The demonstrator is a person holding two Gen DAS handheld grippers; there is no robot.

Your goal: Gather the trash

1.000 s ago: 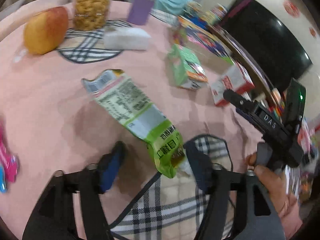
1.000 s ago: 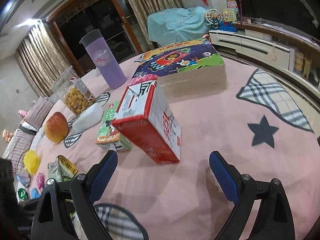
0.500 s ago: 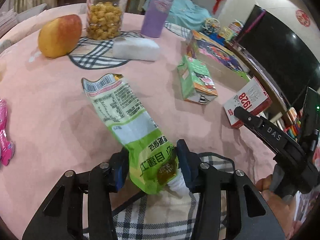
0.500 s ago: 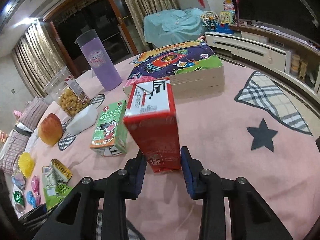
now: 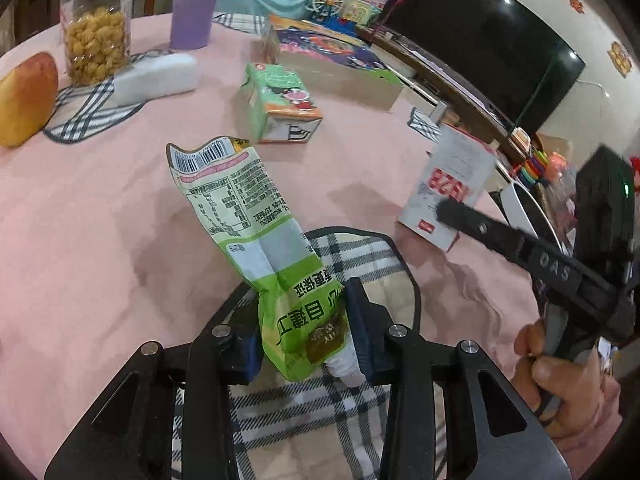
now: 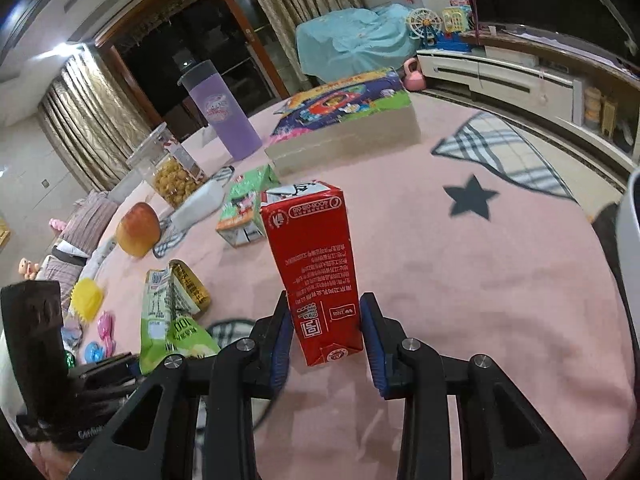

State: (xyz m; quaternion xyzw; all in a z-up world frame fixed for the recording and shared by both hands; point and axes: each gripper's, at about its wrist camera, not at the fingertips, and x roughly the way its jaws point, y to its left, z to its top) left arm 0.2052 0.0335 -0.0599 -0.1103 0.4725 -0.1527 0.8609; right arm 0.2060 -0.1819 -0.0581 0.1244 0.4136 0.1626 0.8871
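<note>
Two tools at work over the pink cloth-covered desk, each clamped on a piece of trash. Left tool: jaws closing, pads pressed on the lower end of a crumpled green and white plastic snack bag, the barcoded end raised and leaning away over the cloth, above a plaid patch. Right tool: closed on the lower end of a red rectangular drink carton, held upright off the cloth, print upside down. Seen from the left wrist, that same carton gripped beyond the bag, with the person's right hand wrapped round the tool's handle. Left lying on its side on the desk, apart from both tools: a green drink carton. Farther back: a colourful flat puzzle box, a tall purple tumbler, a clear plastic jar of yellow snacks beside a white tissue pack, and a yellow-red fruit. Near the desk's edge in the right wrist view, a small yellow toy.
</note>
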